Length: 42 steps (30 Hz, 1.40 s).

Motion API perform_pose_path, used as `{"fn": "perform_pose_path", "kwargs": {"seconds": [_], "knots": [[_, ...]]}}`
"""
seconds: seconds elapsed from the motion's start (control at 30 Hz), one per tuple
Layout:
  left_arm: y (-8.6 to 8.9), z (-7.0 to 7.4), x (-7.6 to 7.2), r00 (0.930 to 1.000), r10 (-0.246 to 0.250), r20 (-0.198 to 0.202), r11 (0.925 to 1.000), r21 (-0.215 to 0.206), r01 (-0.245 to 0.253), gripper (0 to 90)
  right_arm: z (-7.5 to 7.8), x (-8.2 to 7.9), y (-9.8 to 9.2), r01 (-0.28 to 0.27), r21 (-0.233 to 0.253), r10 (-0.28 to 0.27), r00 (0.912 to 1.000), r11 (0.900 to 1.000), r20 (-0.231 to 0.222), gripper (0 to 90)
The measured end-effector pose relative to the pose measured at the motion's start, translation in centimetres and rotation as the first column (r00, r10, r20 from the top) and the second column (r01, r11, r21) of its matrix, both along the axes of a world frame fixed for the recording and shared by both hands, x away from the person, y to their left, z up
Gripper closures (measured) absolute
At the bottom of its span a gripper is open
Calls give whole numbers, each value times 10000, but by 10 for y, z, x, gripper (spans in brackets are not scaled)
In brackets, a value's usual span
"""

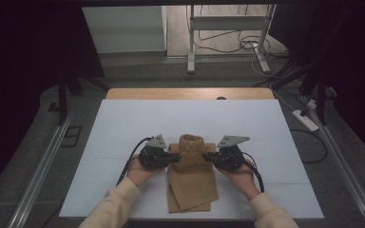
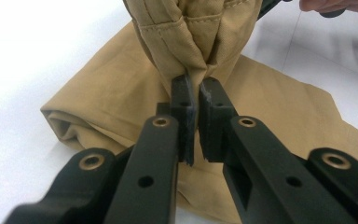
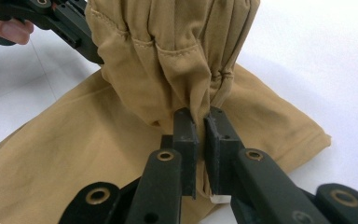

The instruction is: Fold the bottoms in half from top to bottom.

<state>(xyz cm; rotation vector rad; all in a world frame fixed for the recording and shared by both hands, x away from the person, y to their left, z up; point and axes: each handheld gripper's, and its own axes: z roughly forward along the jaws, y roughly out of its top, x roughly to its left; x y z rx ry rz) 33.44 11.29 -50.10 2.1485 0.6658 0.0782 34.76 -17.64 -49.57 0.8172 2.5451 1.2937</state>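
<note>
— Where do things stand?

— The tan garment [image 1: 191,178] lies near the front edge of the white table cover [image 1: 123,123], its far end lifted into a bunch between the two tools. The left gripper [image 2: 196,100] is clenched on a gathered fold, and the right gripper [image 3: 200,122] pinches the other side the same way.

— What could go wrong?

— Each bite looks thin — just a ridge of cloth at the jaw tips. A pull apart or upward could slide it free, or drag the folded lower layers out of line.

— Anything unclear?

— How many layers each grip takes is hidden inside the bunch, and the garment's type is hard to tell.
</note>
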Motion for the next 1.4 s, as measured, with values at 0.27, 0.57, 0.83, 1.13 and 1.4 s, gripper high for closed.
{"fn": "perform_pose_path", "kwargs": {"seconds": [0.27,0.57,0.83,1.13,1.4], "knots": [[0,-2,-2,10000,-30,-69,10000,-64,29,848,-1,-3,-1,-41,10,41,10000,10000,7,832],[0,-5,-6,9999,-82,-152,10000,-3,82,846,-4,-8,-3,-119,-57,119,9999,9999,-65,833],[0,-8,-8,9998,-75,-186,10000,-19,75,845,-4,-12,-5,-103,-81,102,9999,9999,-27,806],[0,-10,-11,9998,-87,-155,9999,133,90,846,3,-16,-19,205,182,-207,9997,9996,134,610],[-4,-11,-17,9997,-258,41,9989,399,256,847,13,-14,-44,882,554,-899,9955,9946,301,574]]}}
